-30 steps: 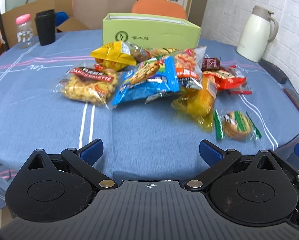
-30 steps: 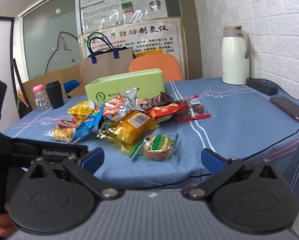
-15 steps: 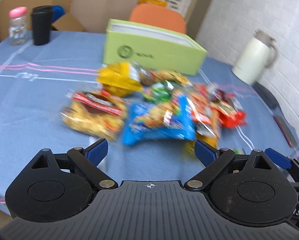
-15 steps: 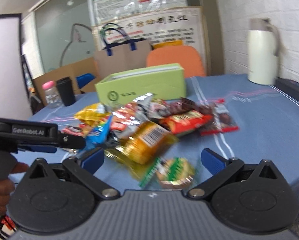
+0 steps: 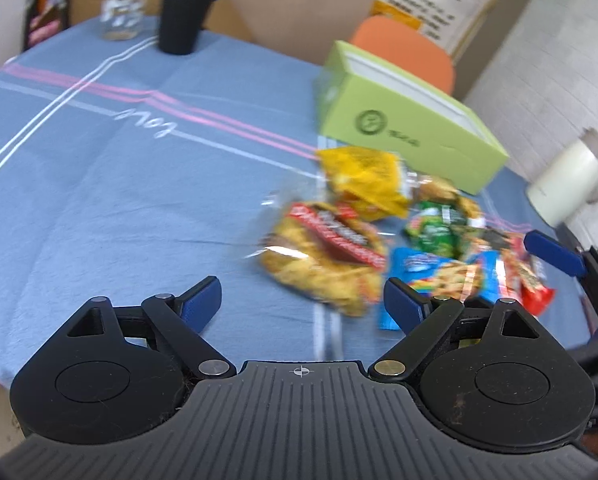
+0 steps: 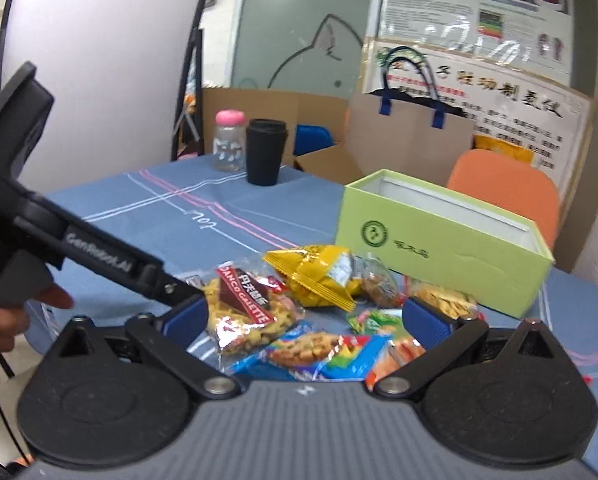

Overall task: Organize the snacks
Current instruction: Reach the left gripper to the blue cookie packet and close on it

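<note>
A pile of snack packets lies on the blue tablecloth (image 5: 111,184): a clear galette bag with a red label (image 5: 323,256) (image 6: 245,312), a yellow bag (image 5: 363,178) (image 6: 315,276), a blue cookie packet (image 5: 439,276) (image 6: 319,354) and a small green packet (image 5: 431,228) (image 6: 373,320). An open light-green box (image 5: 399,120) (image 6: 439,240) stands behind the pile. My left gripper (image 5: 301,304) is open and empty, just short of the galette bag. My right gripper (image 6: 305,320) is open and empty above the pile's near side.
A black cup (image 5: 183,12) (image 6: 265,152) and a pink-capped jar (image 5: 125,0) (image 6: 229,140) stand at the table's far side. A white thermos jug (image 5: 571,188) is at the right. An orange chair (image 6: 503,192) and a brown paper bag (image 6: 407,136) are behind the table.
Both grippers have swung left and moved closer over the pile, so the snacks sit nearer and more to the right. Both stay open and empty.
</note>
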